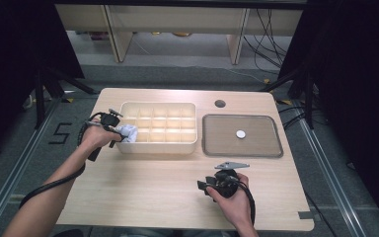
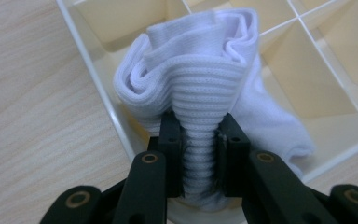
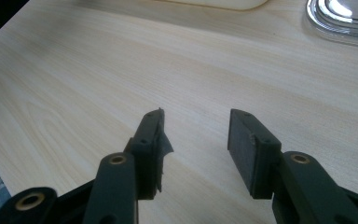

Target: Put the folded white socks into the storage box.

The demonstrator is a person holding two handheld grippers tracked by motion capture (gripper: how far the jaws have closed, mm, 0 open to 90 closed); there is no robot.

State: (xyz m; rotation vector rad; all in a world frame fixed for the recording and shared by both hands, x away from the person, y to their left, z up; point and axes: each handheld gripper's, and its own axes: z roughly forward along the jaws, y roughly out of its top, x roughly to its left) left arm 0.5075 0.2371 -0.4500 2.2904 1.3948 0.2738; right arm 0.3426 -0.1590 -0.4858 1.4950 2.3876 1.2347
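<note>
Clamping the folded white sock (image 2: pixel 200 93), the left gripper (image 2: pixel 200 154) holds it over the divided organizer's (image 1: pixel 128 146) corner cell for insertion. The right gripper (image 3: pixel 196 149) rests wide open and empty above the table (image 3: pixel 74 84), clear of the work

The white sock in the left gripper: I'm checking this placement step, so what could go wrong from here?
1. The white sock is pinched only at a narrow fold by the left gripper; it might slip out.
2. The sock bulges wider than one cell and drapes over the dividers of the compartment box, so it may straddle two cells.
3. The right gripper hangs open over the table, apart from the box, which could shift if pushed.
</note>
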